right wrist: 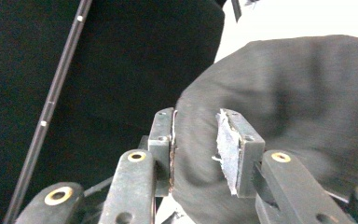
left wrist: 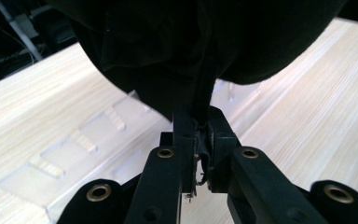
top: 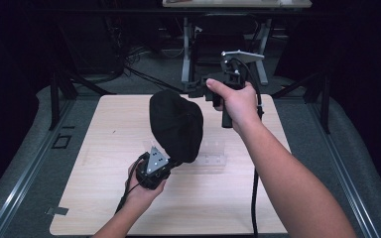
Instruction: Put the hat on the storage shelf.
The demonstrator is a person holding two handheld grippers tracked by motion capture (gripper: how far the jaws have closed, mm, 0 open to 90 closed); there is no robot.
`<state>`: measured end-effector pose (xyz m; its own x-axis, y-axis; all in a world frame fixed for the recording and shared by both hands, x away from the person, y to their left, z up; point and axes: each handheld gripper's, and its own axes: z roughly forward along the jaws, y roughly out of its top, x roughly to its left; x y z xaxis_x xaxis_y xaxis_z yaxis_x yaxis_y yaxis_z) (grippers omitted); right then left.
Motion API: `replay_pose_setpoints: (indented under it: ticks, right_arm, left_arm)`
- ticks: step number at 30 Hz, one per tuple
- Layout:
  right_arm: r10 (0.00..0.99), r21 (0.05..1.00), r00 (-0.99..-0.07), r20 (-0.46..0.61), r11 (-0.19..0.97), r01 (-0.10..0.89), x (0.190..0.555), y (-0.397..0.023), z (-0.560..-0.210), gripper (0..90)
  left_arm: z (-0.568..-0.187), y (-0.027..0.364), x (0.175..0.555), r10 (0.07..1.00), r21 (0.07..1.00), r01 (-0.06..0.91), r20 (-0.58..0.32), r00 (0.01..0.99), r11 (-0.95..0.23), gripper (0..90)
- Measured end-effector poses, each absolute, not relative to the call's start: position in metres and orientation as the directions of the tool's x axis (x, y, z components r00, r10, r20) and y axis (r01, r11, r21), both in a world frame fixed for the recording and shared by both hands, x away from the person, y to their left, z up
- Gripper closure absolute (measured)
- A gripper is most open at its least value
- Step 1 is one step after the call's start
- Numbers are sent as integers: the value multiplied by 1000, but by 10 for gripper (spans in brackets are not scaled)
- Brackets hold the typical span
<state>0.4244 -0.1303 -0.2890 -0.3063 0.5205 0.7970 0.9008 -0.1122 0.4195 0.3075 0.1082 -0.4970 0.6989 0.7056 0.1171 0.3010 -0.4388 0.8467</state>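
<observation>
Left gripper (top: 171, 161) clamps black cloth (top: 177, 124) above worktop (top: 104, 148), right gripper (top: 198, 89) apart at far edge; next, regrasp cloth.

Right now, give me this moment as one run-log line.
left tool: shut on black fabric cap | right tool: open, off cap | clear plastic stand: on wooden table

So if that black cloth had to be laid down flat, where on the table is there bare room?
The wooden table is bare along its left side, left of the black cloth, and across the near edge between the two forearms. The middle is crowded: a clear plastic rack lies there, under the cloth that the left hand-held gripper pinches.
</observation>
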Motion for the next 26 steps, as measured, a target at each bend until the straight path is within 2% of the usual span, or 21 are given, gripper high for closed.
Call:
replay_pose_setpoints:
  ticks: [5, 16, 21, 26]
  right_arm:
    - [582, 467, -325, 745, -107, 878, 418, -138, -286, 668]
    - [700, 546, -373, 609, -29, 837, 405, -145, -285, 671]
    - [783, 593, -392, 484, 36, 804, 397, -151, -289, 670]
    - [796, 602, -397, 456, 52, 796, 384, -167, -298, 668]
  left_arm:
    - [-514, 117, 311, 712, 835, 342, 82, 697, -431, 851]
    - [-519, 129, 308, 738, 837, 390, 26, 674, -385, 823]
    - [-520, 144, 302, 747, 833, 404, 16, 665, -377, 738]
    - [-521, 164, 296, 769, 859, 410, -30, 638, -306, 623]
